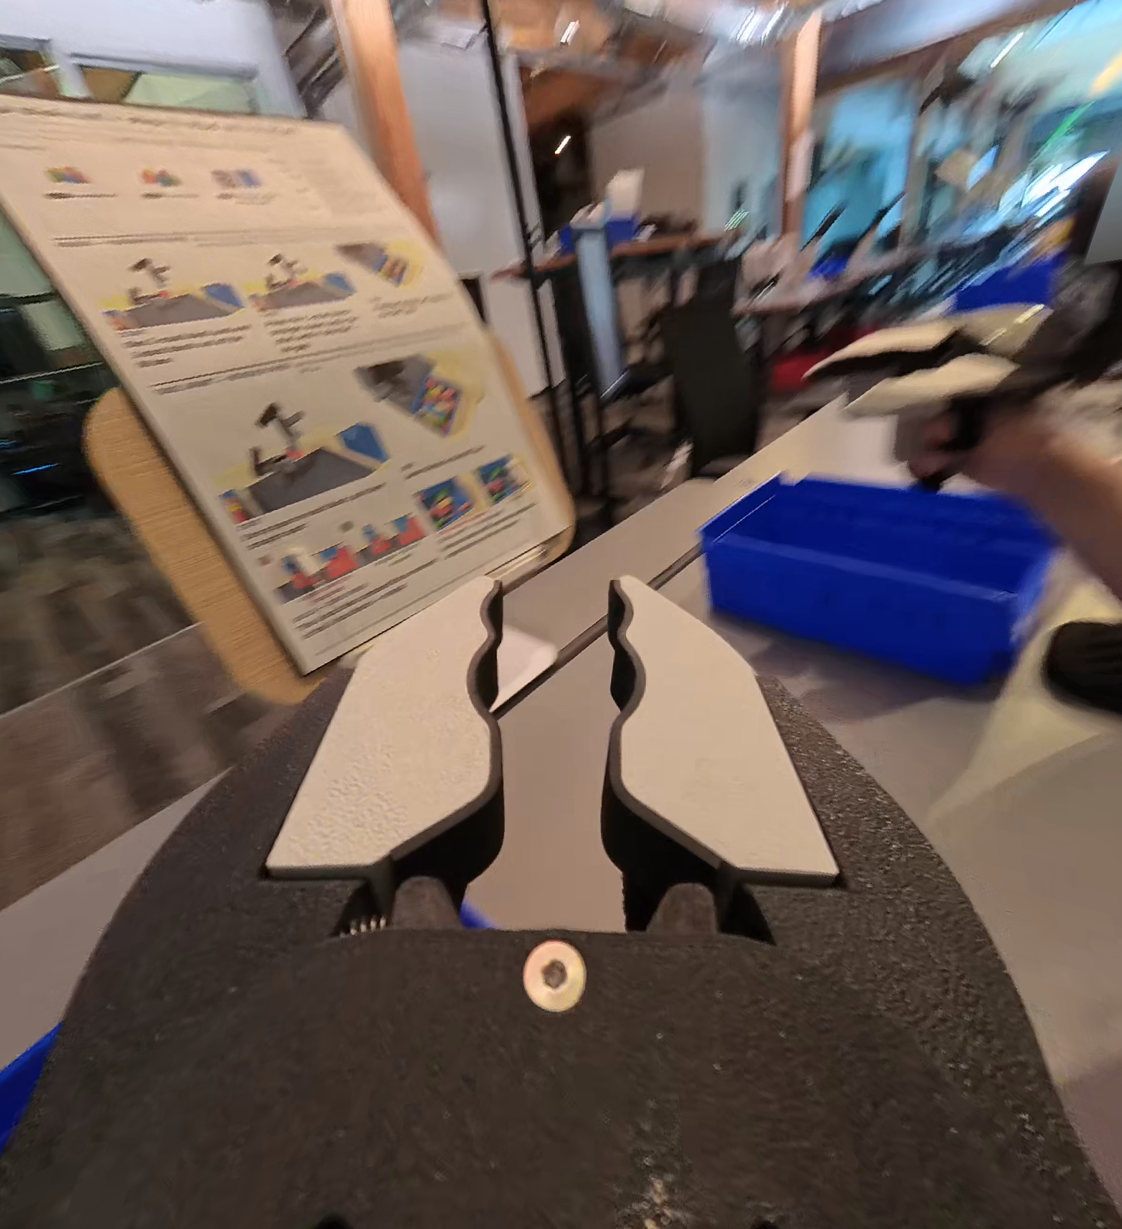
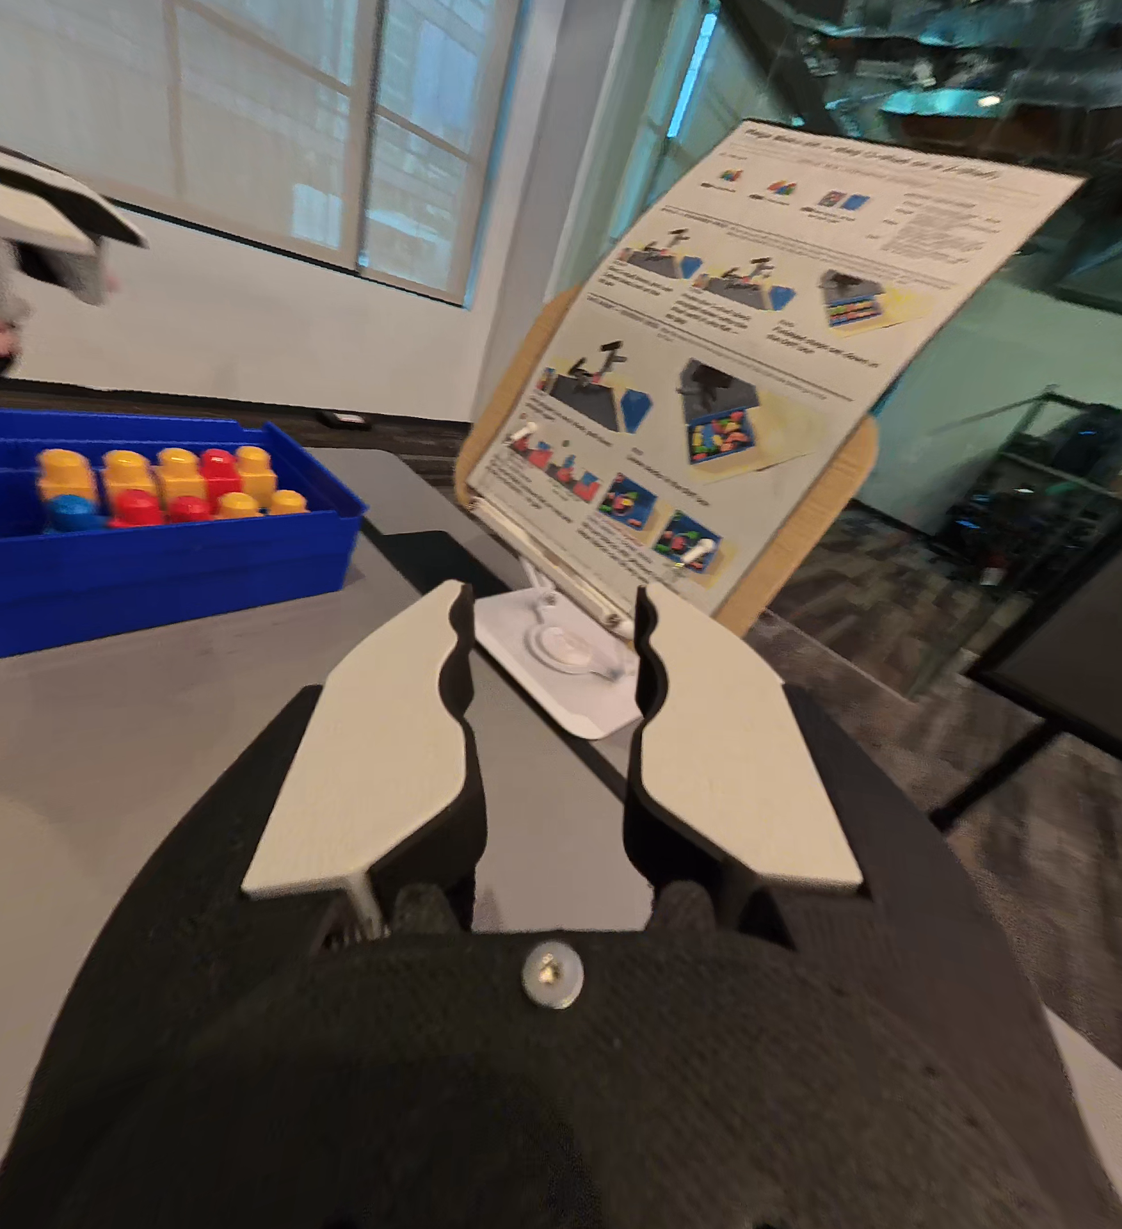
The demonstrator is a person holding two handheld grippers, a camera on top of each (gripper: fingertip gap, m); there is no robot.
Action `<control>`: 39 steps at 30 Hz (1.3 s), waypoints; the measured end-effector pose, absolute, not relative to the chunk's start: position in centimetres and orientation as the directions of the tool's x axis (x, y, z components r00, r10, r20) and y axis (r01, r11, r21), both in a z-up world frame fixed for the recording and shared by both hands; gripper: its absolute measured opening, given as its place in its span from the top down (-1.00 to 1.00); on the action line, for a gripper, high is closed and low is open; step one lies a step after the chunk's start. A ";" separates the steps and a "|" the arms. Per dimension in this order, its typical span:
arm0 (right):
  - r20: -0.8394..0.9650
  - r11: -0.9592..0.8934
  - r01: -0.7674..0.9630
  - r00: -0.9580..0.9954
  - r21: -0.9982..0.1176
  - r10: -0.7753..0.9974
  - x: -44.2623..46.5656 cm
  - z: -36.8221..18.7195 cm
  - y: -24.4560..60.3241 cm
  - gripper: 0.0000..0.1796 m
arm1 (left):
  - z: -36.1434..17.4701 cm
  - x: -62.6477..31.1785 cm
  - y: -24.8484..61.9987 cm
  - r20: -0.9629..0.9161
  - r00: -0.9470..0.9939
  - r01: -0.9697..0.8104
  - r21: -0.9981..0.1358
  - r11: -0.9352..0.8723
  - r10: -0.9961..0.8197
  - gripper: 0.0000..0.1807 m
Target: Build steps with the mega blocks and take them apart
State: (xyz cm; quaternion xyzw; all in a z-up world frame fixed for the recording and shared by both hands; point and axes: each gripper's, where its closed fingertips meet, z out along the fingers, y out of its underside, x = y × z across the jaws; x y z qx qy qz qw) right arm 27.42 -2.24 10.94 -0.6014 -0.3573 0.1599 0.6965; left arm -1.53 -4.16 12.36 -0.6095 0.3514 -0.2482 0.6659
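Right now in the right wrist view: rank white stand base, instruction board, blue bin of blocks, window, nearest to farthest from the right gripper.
From the right gripper:
1. White stand base, just past the fingertips, on the table.
2. Instruction board, ahead-right, propped on that base.
3. Blue bin of blocks, off left on the table.
4. Window, back wall.

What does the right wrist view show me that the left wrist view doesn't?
Only the right wrist view: the mega blocks, yellow, red and one blue, in a blue bin; the instruction board's white base; a window.

Only the left wrist view: a blue bin with no blocks visible inside, and a blurred workroom behind it.

Both: the tilted instruction board, the grey table, and each view's own hand-held gripper, left and right, open and holding nothing.
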 end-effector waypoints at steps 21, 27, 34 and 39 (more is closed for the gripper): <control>0.338 0.220 0.257 0.688 -0.941 0.643 26.9 10.2 -2.0 0.48 | 12.2 -0.9 -4.2 -0.168 0.632 -0.116 -0.986 0.122 -0.756 0.59; 0.344 0.215 0.269 0.685 -0.939 0.642 26.7 9.9 -1.9 0.48 | 12.1 -0.9 -4.2 -0.158 0.628 -0.109 -0.987 0.114 -0.762 0.59; 0.359 0.214 0.290 0.682 -0.933 0.637 26.6 9.6 -1.8 0.48 | 12.0 -0.8 -4.1 -0.163 0.630 -0.121 -0.986 0.112 -0.760 0.60; 0.361 0.212 0.295 0.680 -0.932 0.638 26.6 9.5 -1.7 0.48 | 11.9 -0.8 -4.1 -0.162 0.628 -0.126 -0.986 0.106 -0.761 0.60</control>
